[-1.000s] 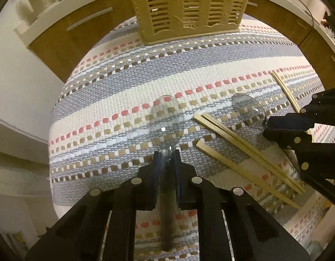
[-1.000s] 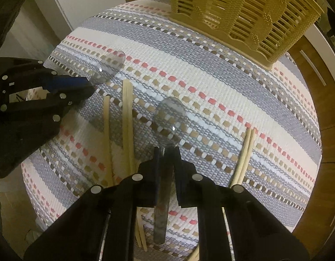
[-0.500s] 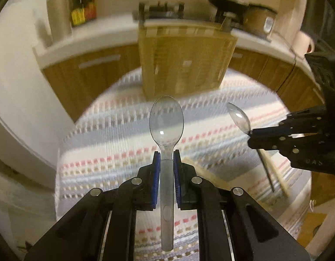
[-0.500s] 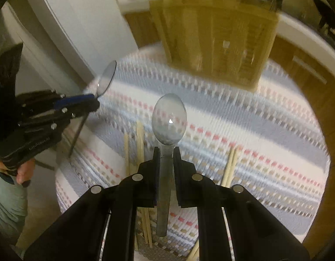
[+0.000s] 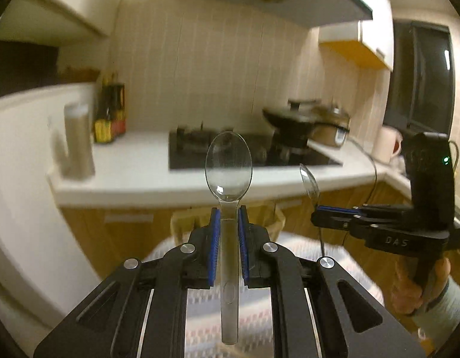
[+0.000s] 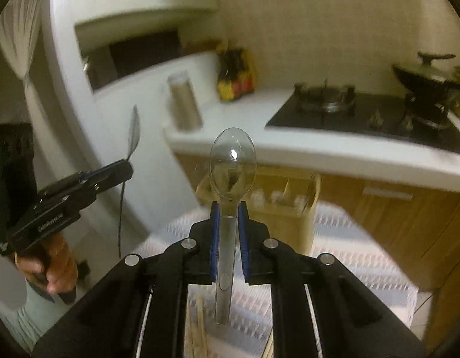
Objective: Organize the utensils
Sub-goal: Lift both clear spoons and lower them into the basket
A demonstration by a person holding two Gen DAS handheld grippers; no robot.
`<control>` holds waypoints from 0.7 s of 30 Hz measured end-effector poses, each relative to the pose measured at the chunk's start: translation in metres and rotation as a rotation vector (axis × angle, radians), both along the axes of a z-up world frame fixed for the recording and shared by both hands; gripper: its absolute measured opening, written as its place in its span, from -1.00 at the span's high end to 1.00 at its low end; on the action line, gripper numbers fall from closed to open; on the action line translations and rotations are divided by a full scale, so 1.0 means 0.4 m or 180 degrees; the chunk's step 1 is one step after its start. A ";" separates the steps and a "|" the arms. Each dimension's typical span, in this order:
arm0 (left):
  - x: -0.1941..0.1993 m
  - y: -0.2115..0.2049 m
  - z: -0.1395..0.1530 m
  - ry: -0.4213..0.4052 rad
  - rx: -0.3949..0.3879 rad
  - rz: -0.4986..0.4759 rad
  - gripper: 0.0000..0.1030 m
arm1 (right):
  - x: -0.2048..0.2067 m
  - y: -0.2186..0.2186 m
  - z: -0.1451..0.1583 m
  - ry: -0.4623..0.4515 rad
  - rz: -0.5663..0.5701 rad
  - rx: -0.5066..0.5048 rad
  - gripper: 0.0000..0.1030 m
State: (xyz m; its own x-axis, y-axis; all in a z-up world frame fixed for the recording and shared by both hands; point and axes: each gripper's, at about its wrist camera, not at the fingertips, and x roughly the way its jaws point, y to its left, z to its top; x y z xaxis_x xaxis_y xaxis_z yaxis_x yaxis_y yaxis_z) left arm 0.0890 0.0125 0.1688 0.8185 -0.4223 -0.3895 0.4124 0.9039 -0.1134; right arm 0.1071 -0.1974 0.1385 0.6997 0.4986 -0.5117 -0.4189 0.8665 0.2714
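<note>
My left gripper is shut on the neck of a clear plastic spoon, bowl up, lifted high above the striped cloth. My right gripper is shut on a second clear plastic spoon, held the same way. Each gripper shows in the other's view: the right one with its spoon, the left one with its spoon. The yellow slatted basket stands on the table ahead, also low in the left wrist view. Wooden chopsticks lie on the cloth below.
A white counter with a black gas hob, a pan, a steel canister and bottles runs behind the table. Wooden cabinet fronts stand below it. A white fridge side is at left.
Both grippers have risen from the cloth and tilted up to level, each carrying its spoon. The table and basket have dropped low in both views.
</note>
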 end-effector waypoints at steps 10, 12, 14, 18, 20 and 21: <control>0.137 -0.047 0.039 -0.0261 -0.0283 0.0136 0.81 | 0.163 -0.051 0.073 -0.0437 -0.0548 0.0016 0.80; 0.169 -0.046 0.033 -0.0276 -0.0390 0.0122 0.81 | 0.191 -0.053 0.070 -0.0497 -0.0620 0.0001 0.80; 0.201 -0.041 0.017 -0.0318 -0.0542 0.0077 0.81 | 0.218 -0.052 0.066 -0.0570 -0.0686 -0.0013 0.80; 0.245 -0.038 -0.028 -0.0413 -0.0672 0.0152 0.81 | 0.268 -0.038 0.038 -0.0680 -0.0749 -0.0020 0.80; 0.255 -0.037 -0.051 -0.0457 -0.0656 0.0226 0.81 | 0.284 -0.022 0.010 -0.0718 -0.0773 -0.0064 0.80; 0.259 -0.036 -0.063 -0.0500 -0.0623 0.0287 0.81 | 0.288 -0.014 -0.001 -0.0727 -0.0786 -0.0085 0.80</control>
